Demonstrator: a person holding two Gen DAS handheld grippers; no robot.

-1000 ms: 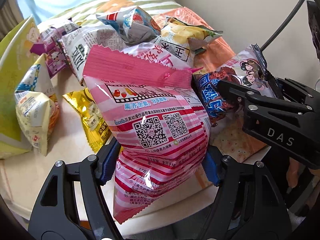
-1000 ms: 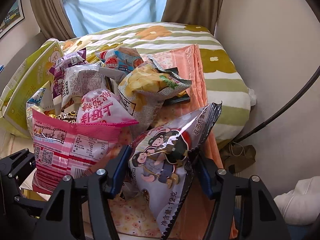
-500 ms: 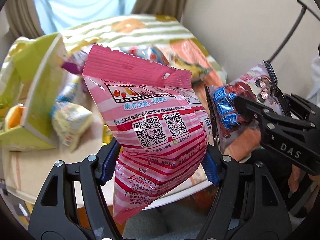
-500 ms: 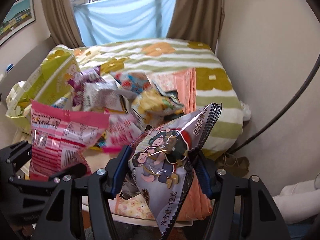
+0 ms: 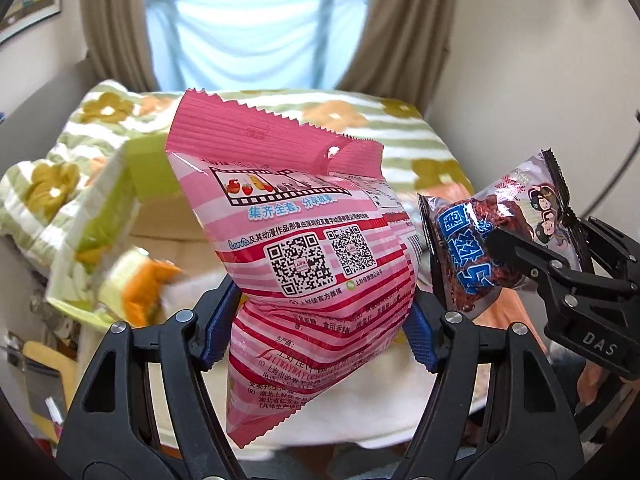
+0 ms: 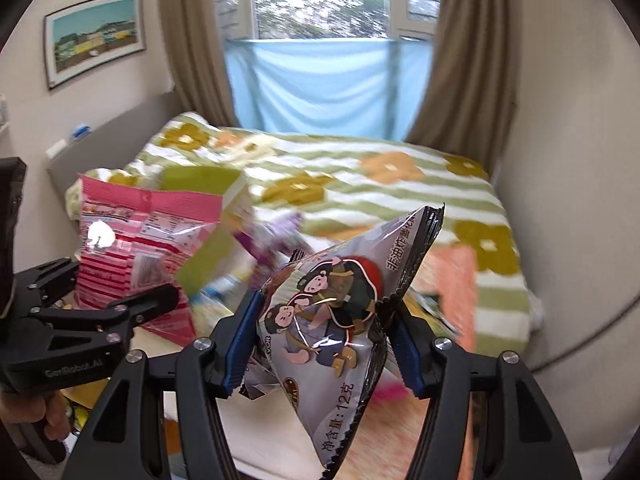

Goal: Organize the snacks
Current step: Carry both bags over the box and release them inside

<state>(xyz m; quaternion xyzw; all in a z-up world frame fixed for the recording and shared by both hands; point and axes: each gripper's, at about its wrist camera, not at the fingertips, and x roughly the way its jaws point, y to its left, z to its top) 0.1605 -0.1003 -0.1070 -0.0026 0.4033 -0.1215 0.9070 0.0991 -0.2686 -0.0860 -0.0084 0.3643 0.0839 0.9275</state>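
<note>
My left gripper is shut on a pink striped snack bag with QR codes and holds it upright in the air. It also shows in the right wrist view, at the left. My right gripper is shut on a grey snack bag with cartoon figures, held raised. That bag shows in the left wrist view at the right, in the right gripper's black jaws. Both bags are lifted above the table. The remaining snack pile is blurred behind the bags.
A yellow-green box stands at the left of the table. A bed with a green striped flower blanket lies behind. An orange cloth hangs at the table's right side. The wall is close on the right.
Both grippers have risen and tilted upward with their bags. The snack pile has dropped out of the left view, and the window and curtains have come into view.
</note>
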